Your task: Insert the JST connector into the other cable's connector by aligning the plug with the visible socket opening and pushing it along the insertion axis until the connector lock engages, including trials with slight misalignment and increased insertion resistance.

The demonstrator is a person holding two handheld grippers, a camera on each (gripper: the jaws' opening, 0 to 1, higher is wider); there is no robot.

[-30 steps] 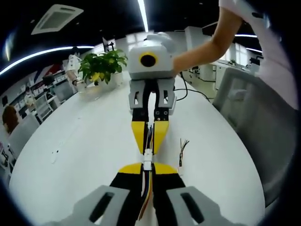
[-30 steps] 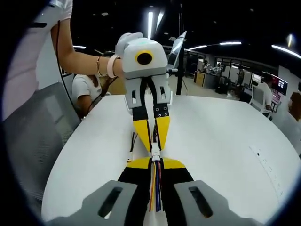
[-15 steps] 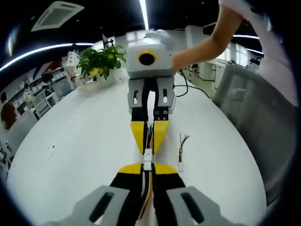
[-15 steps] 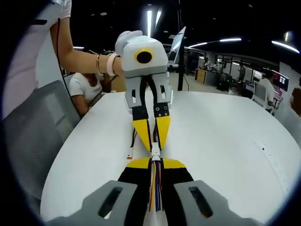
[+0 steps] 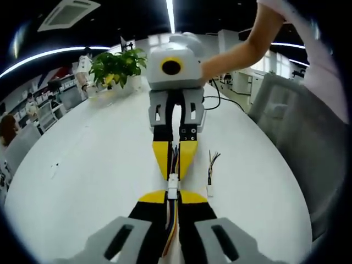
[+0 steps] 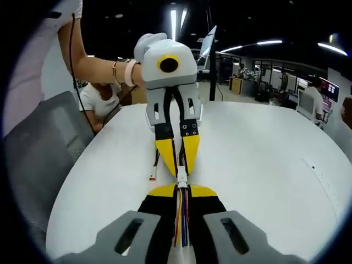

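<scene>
Both grippers' jaws stay clamped on their cables, white JST connectors (image 5: 172,186) unmoved at 12 o'clock, seemingly mated.

The left tongs (image 5: 172,193) and the right tongs (image 6: 182,188) met tip to tip, facing each other along one line, yellow jaw tips nearly touching. Each pair was closed tight on a bundle of wires (image 6: 181,220), the jaws pinched close together. A bare forearm (image 5: 242,49) reached in behind the right tongs, and a braceleted wrist (image 6: 124,74) gripped the left tongs.
</scene>
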